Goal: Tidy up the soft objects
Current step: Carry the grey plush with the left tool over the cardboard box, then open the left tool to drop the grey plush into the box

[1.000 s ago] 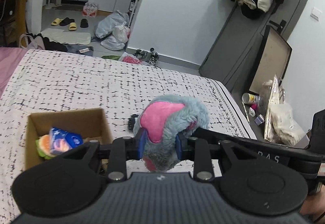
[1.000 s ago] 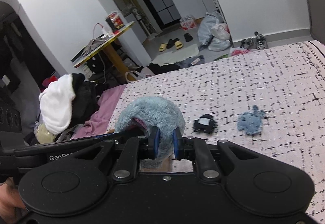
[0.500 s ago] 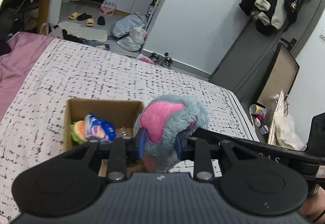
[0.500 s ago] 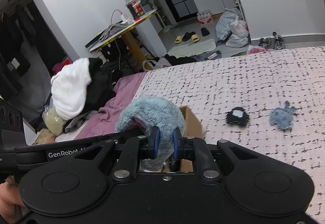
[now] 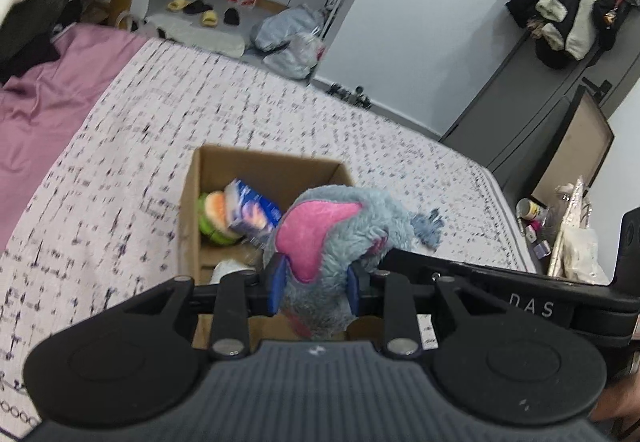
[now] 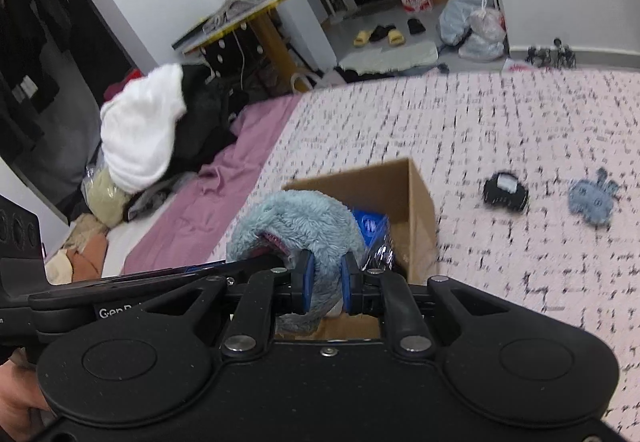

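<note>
Plush toy [image 5: 332, 238], blue-grey with a pink ear, sits pinched between both your grippers, left [image 5: 315, 288] and right [image 6: 325, 284], above the cardboard box [image 5: 188, 217].

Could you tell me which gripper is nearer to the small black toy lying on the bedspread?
Probably the right. The right gripper and left gripper both clamp the plush toy over the box; the black toy lies off to the right-hand side.
</note>
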`<state>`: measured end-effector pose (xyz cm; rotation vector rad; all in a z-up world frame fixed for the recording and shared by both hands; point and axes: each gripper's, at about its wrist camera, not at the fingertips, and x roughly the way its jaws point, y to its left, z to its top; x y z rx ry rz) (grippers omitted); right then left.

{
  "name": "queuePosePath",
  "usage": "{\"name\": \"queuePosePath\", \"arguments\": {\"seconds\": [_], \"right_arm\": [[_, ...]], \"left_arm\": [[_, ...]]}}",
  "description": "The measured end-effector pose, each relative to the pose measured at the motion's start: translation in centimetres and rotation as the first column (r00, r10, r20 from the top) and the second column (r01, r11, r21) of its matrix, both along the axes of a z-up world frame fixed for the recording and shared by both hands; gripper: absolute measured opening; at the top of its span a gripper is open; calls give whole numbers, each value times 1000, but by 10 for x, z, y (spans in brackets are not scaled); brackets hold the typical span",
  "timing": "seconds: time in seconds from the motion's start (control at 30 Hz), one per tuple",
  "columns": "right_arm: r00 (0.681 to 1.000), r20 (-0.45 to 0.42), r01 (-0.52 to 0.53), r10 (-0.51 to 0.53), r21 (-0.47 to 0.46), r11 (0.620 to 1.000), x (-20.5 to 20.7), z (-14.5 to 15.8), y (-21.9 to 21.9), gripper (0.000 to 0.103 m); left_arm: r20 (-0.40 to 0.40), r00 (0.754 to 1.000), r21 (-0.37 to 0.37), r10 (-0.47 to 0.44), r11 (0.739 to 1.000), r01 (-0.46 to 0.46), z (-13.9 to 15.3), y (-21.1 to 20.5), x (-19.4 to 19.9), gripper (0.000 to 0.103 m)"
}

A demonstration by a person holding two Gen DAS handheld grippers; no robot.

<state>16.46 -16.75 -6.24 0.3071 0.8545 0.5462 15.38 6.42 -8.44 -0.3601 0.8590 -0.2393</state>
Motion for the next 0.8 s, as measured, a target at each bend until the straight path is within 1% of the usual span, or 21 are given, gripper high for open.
{"name": "queuePosePath", "arguments": {"seconds": [0.13, 0.2, 0.23, 0.4, 0.53, 0.6, 0.7, 0.73, 0.77, 0.8], "right_arm": [[999, -28, -20, 20, -22, 1000, 0, -6, 13, 14], [999, -42, -33, 32, -23, 999, 0, -9, 17, 7], [998, -50, -41, 40, -24, 999, 1, -9, 19, 6], [995, -70, -68, 65, -47, 997, 5, -13, 30, 6], [996, -69, -65, 63, -20, 998, 4, -12, 26, 6], [996, -64, -63, 61, -27, 998, 2, -9, 22, 9], [997, -49, -57, 55, -30, 998, -1, -4, 12, 14], [998, -43, -54, 53, -26, 998, -2, -2, 8, 18], [998, -36, -49, 48, -25, 999, -3, -1, 3, 27], [999, -25, -39, 38, -25, 999, -5, 2, -3, 32]], "left_arm": [[-29, 1000, 25, 10, 1000, -10, -10, 5, -3, 29], [-30, 999, 38, 14, 999, -12, -12, 7, -5, 30], [-31, 999, 40, 16, 999, -15, -13, 8, -6, 30], [-39, 999, 50, 24, 999, -22, -15, 10, -5, 30], [-32, 999, 51, 23, 998, -22, -12, 8, -5, 31], [-20, 1000, 65, 20, 998, -19, -9, 6, -5, 32], [-11, 1000, 92, 21, 996, -20, -4, 2, -4, 42], [-8, 1000, 98, 22, 995, -21, -3, 0, -3, 49], [0, 1000, 108, 24, 994, -24, 0, -3, -3, 55], [14, 1000, 120, 25, 992, -27, 3, -5, -3, 58]]}}
